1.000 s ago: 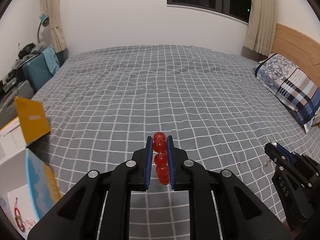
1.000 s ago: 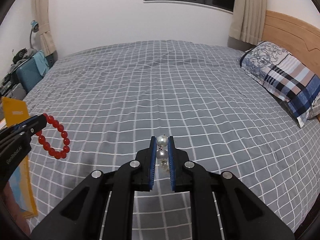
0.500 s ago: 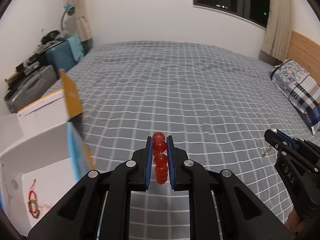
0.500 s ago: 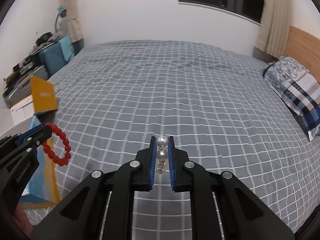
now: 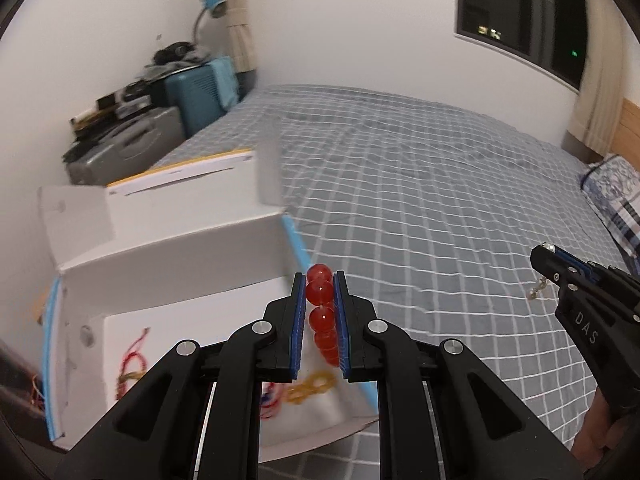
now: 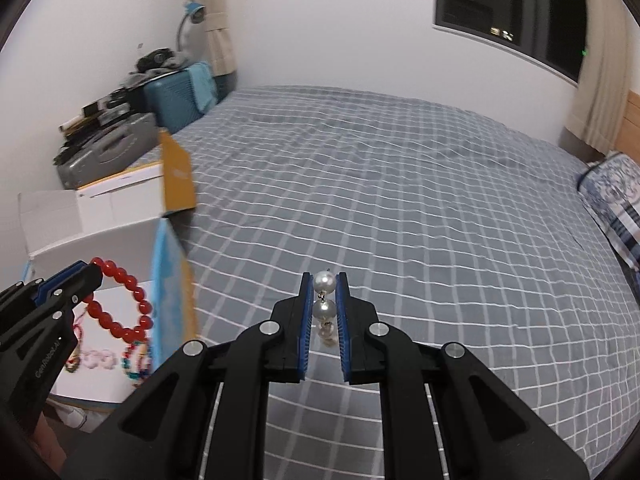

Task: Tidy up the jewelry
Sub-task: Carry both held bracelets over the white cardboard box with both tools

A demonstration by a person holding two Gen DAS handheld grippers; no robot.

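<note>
My left gripper (image 5: 320,280) is shut on a red bead bracelet (image 5: 321,304), which hangs as a loop (image 6: 120,300) in the right wrist view, over the open white cardboard box (image 5: 168,248). Several bracelets lie on the box floor (image 5: 312,386). My right gripper (image 6: 324,280) is shut on a pearl earring (image 6: 324,296) above the bed; it also shows in the left wrist view (image 5: 548,252) at the right, with the earring's end dangling (image 5: 536,288).
The box stands on the left edge of a bed with a grey checked cover (image 6: 400,200). Beyond it are a blue suitcase (image 6: 180,92), a grey case (image 6: 108,152) and a lamp (image 6: 192,12). A patterned pillow (image 6: 616,188) lies at the right.
Both grippers have swung left toward the box. The left one now holds the red bracelet over the box's open inside. Both grips are unchanged.
</note>
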